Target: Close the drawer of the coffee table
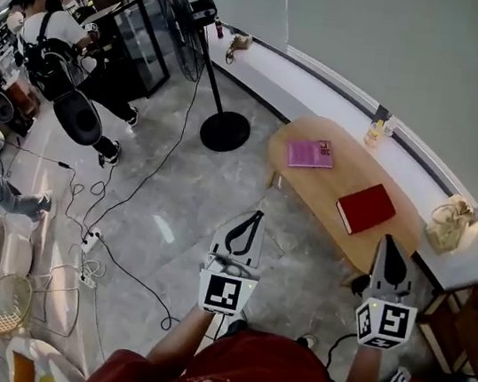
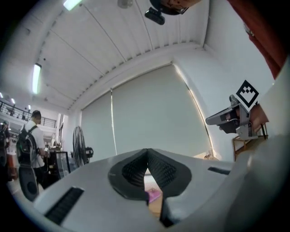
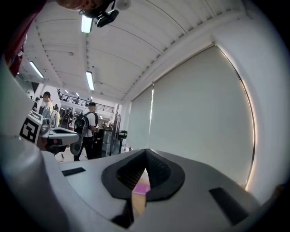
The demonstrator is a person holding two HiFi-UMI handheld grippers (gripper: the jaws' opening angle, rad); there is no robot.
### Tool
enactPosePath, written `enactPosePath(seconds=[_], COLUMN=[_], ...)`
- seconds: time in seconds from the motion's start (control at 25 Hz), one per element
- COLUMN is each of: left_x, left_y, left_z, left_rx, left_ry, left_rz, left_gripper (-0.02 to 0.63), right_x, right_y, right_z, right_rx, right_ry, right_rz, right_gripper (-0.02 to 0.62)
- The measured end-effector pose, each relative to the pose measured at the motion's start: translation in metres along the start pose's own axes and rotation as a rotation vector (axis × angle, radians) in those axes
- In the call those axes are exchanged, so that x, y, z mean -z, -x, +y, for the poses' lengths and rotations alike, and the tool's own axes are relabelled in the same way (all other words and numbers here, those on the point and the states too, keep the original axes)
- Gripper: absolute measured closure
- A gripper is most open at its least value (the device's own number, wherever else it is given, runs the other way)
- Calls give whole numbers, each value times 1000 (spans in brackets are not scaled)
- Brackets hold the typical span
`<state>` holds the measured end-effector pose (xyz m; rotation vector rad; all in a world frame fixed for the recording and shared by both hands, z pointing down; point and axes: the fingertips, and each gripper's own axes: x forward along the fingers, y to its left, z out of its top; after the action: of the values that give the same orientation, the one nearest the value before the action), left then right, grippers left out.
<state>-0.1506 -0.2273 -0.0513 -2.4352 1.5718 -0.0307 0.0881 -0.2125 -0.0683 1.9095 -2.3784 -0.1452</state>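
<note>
**A:** How were the fingers?

**B:** Both pairs were clenched on nothing. The left gripper (image 1: 258,215) (image 2: 147,152) and the right gripper (image 1: 387,241) (image 3: 146,152) each had their jaws pressed tip to tip, held out just past the person's red shirt (image 1: 281,381).

**A:** And the coffee table (image 1: 334,185)?

**B:** It was ahead of both sets of fingertips and below them, well apart. A red book (image 1: 365,207) lay nearest the right fingers, and a pink book (image 1: 310,153) lay beyond the left ones. I couldn't make out the drawer in any view.

**A:** What could have gone wrong?

**B:** I'd say a blind reach. With the drawer front unseen, a push might have landed on the table's edge, shoving the table or knocking the red book off. Narrow, shut tips could also have slid off a smooth front. Farther off, left of the fingers, cables (image 1: 124,262) crossed the floor toward a fan (image 1: 178,19), so tripping was a risk.
</note>
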Motion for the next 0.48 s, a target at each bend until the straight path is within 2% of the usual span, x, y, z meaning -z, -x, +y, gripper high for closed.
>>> enactPosePath(seconds=[0.08, 0.2, 0.24, 0.36, 0.48], left_x=[-28, -49, -52, -47, -48], left_y=[6, 15, 16, 15, 11], left_z=[6, 10, 11, 9, 14], left_rx=[-23, -56, -59, -31, -47], left_ry=[17, 24, -8, -185, -211], left_rz=[-99, -146, -137, -49, -54], left_gripper=[598, 598, 598, 598, 598], right_x=[-22, -45, -48, -48, -44], right_y=[5, 11, 11, 11, 9], right_z=[1, 1, 0, -2, -1], right_rx=[-2, -28, -29, -17, -13], right_ry=[11, -13, -13, 12, 34], right_rz=[-68, -156, -168, -165, -153], right_gripper=[598, 598, 598, 598, 598])
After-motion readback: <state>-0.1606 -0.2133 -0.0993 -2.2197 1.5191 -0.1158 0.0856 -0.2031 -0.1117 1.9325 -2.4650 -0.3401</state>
